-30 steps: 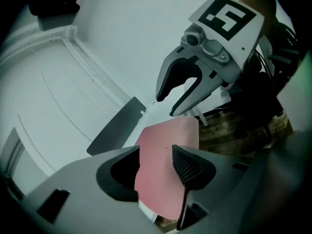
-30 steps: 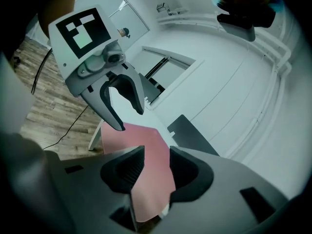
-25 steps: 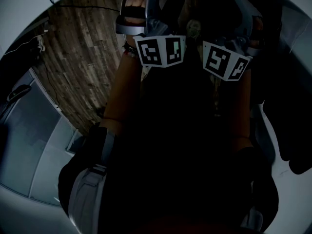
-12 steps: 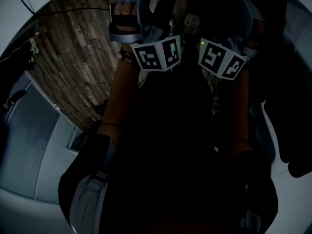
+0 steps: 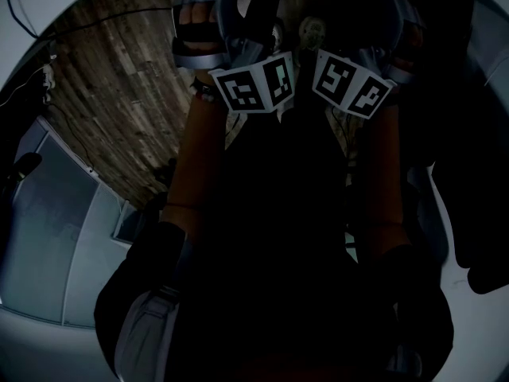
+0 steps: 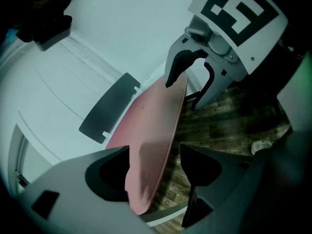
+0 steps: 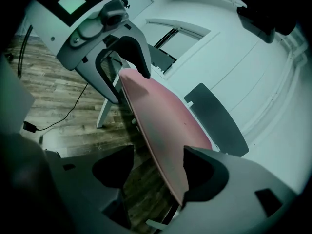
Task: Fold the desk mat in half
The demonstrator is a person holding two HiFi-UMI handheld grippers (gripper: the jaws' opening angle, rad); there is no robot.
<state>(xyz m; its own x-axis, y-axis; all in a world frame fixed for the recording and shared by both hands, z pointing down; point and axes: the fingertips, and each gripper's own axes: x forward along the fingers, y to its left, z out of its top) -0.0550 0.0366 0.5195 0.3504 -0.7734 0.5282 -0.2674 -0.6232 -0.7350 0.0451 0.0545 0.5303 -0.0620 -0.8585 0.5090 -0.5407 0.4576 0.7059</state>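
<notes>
A pink desk mat [image 6: 151,130] hangs edge-on past the white table's rim, above the wood floor. My left gripper [image 6: 156,167] is open after its jaws have just been opening. The mat's near corner stands loosely between them, resting by the left jaw. My right gripper [image 7: 156,172] has likewise just been opening and is open, with the mat [image 7: 161,121] next to its right jaw. Each gripper view shows the other gripper at the mat's far corner: the right gripper [image 6: 190,77] and the left gripper [image 7: 122,67]. In the dark head view only their marker cubes [image 5: 253,84] show clearly.
The white table [image 6: 73,82] carries a dark grey rectangular pad [image 6: 109,108] beside the mat. A black cable [image 7: 63,113] lies on the wood floor [image 7: 53,91] by a white table leg [image 7: 105,111]. A pale shoe [image 6: 263,144] is on the floor.
In the head view both marker cubes have shifted slightly toward the top, and the right cube has drawn closer to the left one.
</notes>
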